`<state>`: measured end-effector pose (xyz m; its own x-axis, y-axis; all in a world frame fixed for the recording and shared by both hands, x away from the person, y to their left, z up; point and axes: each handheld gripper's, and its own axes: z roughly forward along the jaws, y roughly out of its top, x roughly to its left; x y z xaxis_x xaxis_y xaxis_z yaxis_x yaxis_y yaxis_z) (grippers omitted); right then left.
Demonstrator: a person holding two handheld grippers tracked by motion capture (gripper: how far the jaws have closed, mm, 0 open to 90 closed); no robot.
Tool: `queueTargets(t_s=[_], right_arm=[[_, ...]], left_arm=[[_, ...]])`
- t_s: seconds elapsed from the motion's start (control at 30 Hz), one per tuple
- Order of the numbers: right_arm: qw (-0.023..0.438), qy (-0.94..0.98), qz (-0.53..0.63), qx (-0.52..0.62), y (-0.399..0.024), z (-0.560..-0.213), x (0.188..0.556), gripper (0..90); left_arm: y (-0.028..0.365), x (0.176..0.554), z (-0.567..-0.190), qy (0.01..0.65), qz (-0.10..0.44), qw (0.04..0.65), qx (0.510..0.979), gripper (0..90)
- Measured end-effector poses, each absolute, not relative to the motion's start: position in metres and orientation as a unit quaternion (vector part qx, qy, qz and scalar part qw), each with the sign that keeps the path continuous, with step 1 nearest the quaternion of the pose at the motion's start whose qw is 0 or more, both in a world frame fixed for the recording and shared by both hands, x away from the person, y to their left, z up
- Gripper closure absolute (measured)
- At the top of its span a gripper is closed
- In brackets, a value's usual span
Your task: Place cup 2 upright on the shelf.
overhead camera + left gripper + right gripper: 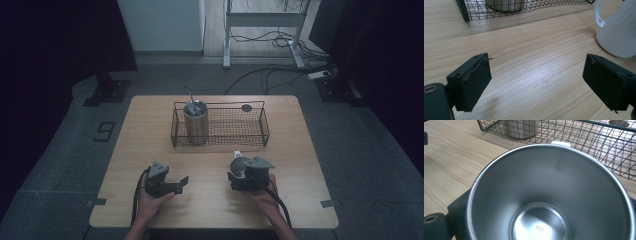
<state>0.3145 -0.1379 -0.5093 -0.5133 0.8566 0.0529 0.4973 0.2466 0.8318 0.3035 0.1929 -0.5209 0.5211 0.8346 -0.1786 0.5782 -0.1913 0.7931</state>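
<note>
Broadly, largest first:

Desk: light wood grain, rectangular, standing on a grey floor; everything below rests on it or is held over it.

Wire basket: black mesh, long and low, set across the far middle of the desk, well apart from both hands.

Steel tumbler: upright in the left end of the wire basket, with a thin stick rising from its open top.

Mug: white ribbed outside with a white handle, bare steel inside with "304" stamped on its floor in the right claw view; it is at the near right of the desk, in front of the basket, its mouth facing the right claw's camera.

Right claw: held in the person's right hand, its jaws closed on the mug, one black jaw pressing the mug's outer wall at lower left in its own view.

Left claw: held in the person's left hand at the near left, jaws spread wide apart with bare wood between them, pointing toward the mug.

Small dark round object: at the basket's far right rim; too small to tell what it is.
</note>
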Motion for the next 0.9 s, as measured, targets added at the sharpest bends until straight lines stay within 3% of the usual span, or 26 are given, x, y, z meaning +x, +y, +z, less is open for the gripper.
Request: queueTargets(t_s=[0.9], right_arm=[[0.207,0.752,0.441,0.443,-0.152,-0.496,0.314,6.2]], left_arm=[[0.198,0.299,-0.518,0.467,0.158,0.436,0.753,10.1]])
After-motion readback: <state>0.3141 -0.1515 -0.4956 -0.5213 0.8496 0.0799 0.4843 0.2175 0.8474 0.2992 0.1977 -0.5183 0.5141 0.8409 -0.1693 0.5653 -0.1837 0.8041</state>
